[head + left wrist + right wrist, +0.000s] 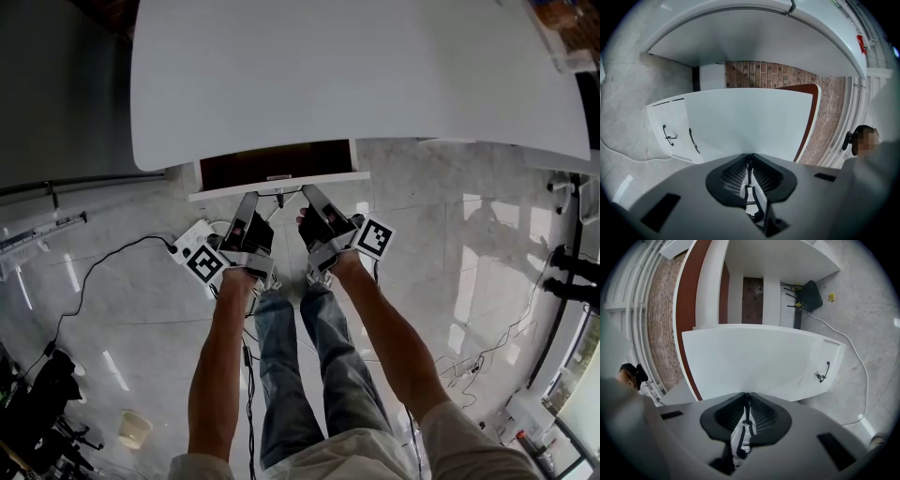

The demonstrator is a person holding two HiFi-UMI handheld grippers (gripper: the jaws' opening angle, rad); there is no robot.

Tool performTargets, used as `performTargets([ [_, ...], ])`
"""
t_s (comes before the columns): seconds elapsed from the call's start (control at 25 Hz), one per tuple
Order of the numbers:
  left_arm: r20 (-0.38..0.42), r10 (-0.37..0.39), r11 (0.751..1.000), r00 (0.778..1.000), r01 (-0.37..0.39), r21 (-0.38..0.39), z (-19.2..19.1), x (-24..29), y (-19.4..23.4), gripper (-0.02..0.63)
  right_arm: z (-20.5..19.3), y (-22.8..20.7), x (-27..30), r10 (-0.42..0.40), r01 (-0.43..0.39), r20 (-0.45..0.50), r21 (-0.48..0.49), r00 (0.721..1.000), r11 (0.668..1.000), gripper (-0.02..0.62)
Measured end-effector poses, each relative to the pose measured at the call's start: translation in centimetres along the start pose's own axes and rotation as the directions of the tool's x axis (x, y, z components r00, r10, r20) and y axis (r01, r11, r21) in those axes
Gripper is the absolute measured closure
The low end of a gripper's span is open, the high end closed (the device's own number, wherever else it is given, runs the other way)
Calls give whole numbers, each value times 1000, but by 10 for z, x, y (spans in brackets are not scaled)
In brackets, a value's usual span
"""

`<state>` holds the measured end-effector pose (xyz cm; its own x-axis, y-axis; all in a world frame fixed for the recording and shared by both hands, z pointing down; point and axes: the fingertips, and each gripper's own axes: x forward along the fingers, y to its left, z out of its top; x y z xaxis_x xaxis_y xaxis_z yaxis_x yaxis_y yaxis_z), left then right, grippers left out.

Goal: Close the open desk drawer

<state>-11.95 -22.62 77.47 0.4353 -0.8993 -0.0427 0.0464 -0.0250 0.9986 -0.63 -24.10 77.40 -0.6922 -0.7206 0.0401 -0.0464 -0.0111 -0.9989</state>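
Note:
The white desk (356,75) has its drawer (277,165) pulled out, showing a dark brown inside behind a white front panel (225,192). In the head view my left gripper (248,197) and right gripper (307,190) point side by side at that front panel, tips right at it; I cannot tell whether they touch it. In the left gripper view the white panel (750,122) fills the middle just past the left gripper (749,157), which is shut on nothing. The right gripper (747,395) is also shut and empty before the same panel (750,357).
A white power strip (190,241) and a black cable (103,267) lie on the pale floor to the left. The person's legs (300,375) stand below the grippers. A white cabinet with black handles (675,131) sits under the desk. A cup (135,428) rests at lower left.

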Motion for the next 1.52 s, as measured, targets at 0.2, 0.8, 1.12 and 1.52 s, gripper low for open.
performTargets([
  [0.2,4,1,1000,1000,-1,-4,1,0,-1,555,0,2,1,-5,5,-6,-11,1000,1000,540],
  [0.8,1,26,999,1000,-26,24,1,1,-7,555,2,7,3,-38,37,-11,-66,999,997,541],
  [1.12,-33,81,996,996,-80,46,35,67,-4,555,51,3,57,-73,73,-6,-76,997,994,541],
  [1.52,-45,129,988,991,-124,94,54,101,-7,555,77,6,85,-136,137,29,-51,990,989,541],
])
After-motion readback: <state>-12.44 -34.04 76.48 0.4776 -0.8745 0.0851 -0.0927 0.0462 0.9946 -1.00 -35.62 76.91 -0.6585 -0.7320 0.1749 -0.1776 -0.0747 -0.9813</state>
